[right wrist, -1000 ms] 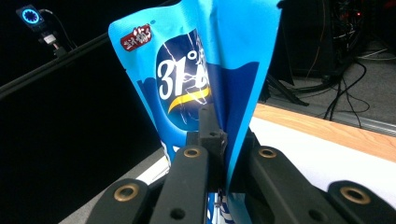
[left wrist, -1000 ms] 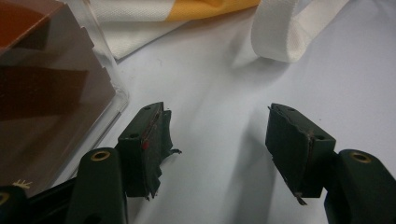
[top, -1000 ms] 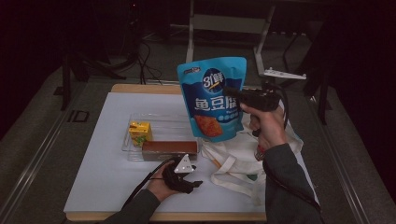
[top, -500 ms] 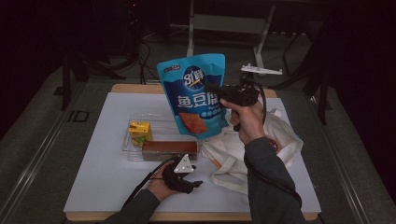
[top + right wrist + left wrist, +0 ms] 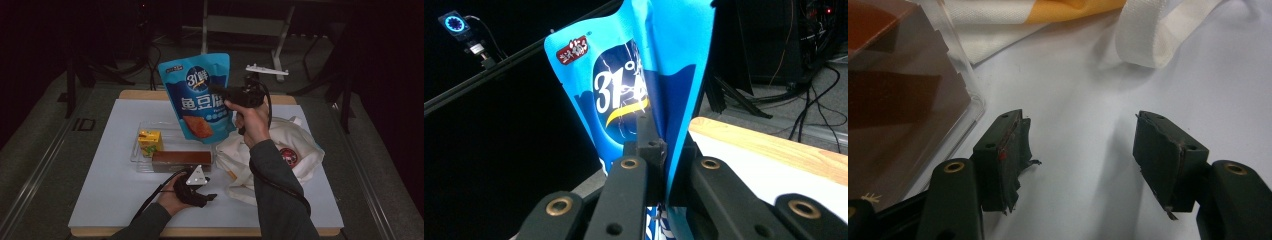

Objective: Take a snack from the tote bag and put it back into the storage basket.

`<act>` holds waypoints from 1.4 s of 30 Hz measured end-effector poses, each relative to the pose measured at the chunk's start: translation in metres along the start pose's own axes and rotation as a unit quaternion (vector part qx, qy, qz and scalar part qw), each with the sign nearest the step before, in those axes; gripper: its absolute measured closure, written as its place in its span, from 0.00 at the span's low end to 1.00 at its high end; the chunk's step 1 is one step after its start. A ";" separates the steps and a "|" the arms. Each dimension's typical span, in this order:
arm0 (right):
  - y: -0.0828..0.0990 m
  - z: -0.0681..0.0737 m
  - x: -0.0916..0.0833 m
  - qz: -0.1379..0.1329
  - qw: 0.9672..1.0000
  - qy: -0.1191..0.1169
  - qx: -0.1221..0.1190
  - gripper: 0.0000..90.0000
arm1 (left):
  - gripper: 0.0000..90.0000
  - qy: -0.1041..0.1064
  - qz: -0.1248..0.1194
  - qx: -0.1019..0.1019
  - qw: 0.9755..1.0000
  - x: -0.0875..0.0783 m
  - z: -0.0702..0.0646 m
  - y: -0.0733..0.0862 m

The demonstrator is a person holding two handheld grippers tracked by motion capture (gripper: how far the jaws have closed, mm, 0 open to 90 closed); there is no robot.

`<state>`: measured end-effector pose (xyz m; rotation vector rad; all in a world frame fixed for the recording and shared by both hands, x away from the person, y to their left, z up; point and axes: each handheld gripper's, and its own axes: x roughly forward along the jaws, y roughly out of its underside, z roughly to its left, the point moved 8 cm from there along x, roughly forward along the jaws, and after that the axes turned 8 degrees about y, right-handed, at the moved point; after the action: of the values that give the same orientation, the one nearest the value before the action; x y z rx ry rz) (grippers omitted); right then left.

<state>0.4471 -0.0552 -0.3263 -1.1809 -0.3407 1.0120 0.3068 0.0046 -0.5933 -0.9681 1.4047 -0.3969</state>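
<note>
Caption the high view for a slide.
Right gripper lifts a blue snack bag above the clear tray; left gripper rests open.

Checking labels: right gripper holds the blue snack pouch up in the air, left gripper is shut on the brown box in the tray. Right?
Not quite. The left gripper is open on bare table beside the brown box, as the left gripper view shows. The right gripper does hold the blue snack pouch aloft.

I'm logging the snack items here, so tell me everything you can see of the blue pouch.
The blue pouch is a glossy, plastic-looking snack bag with white characters, a "31°" mark, a small red logo and a picture of an orange-brown piece. It hangs upright in the air above the table, clear of the clear tray below. The right gripper pinches its side edge between shut jaws, creasing it.
</note>
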 end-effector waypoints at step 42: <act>0.040 -0.007 0.090 0.041 0.998 0.031 0.038 0.98 | 0.41 0.004 -0.003 -0.003 1.000 0.000 0.000 0.000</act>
<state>0.4819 0.0128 -0.3880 -1.1620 -0.2038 1.0474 0.3067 0.0047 -0.5929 -0.9759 1.4115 -0.4010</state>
